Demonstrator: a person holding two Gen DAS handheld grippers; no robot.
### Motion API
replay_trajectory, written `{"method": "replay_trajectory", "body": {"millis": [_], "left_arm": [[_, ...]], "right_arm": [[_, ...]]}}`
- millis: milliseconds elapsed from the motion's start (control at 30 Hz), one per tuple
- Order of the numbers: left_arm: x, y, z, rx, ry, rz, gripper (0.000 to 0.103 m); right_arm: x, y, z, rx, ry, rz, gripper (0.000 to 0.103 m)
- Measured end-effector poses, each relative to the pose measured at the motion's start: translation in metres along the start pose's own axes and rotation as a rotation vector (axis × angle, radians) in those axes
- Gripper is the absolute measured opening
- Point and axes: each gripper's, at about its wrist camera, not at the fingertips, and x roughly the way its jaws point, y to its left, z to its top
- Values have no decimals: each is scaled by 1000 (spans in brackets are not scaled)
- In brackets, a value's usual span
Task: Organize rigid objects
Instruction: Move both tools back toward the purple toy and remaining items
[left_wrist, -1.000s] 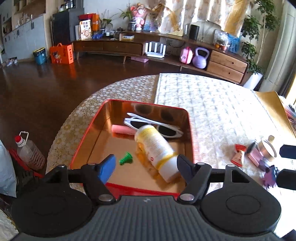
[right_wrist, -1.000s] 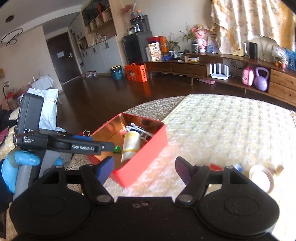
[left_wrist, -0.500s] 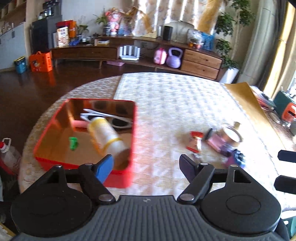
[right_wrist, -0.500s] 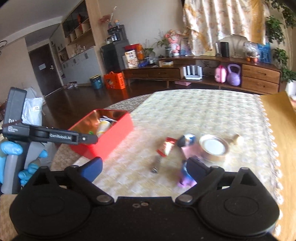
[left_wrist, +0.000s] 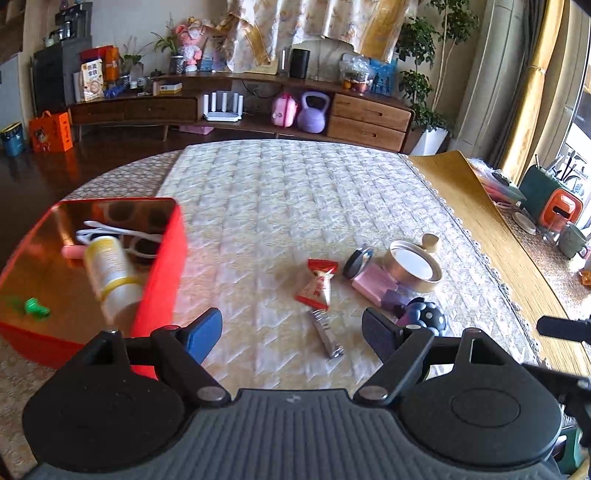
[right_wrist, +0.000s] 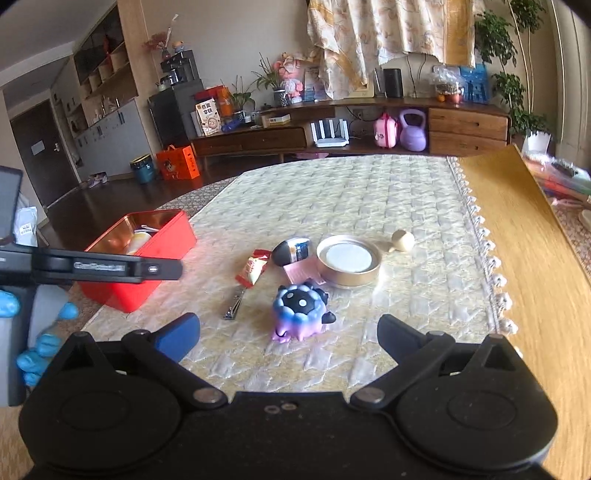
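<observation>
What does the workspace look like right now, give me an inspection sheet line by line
Surface: table under a quilted cream cloth.
Job's things: red tin holds a bottle, sunglasses and a green piece. Loose on the cloth: snack packet, nail clipper, round tin, purple toy.
Clutter: mugs and boxes at the table's right edge.
Grippers: left gripper and right gripper open, nothing between them.
Cables: nothing seen.
Surroundings: sideboard, kettlebell, plants.
</observation>
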Motion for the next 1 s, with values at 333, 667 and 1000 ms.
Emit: {"method": "replay_trajectory", "body": {"millis": [333, 667, 1000], "left_arm": [[58, -24, 10, 74, 33, -6, 83], [107, -19, 16, 80, 101, 4, 83], [121, -26, 15, 146, 94, -7, 82]], "right_arm": [[31, -7, 0, -23, 30, -10, 100], [61, -11, 1, 4, 70, 0, 92], [83, -13, 3, 29, 97, -22, 77]]}}
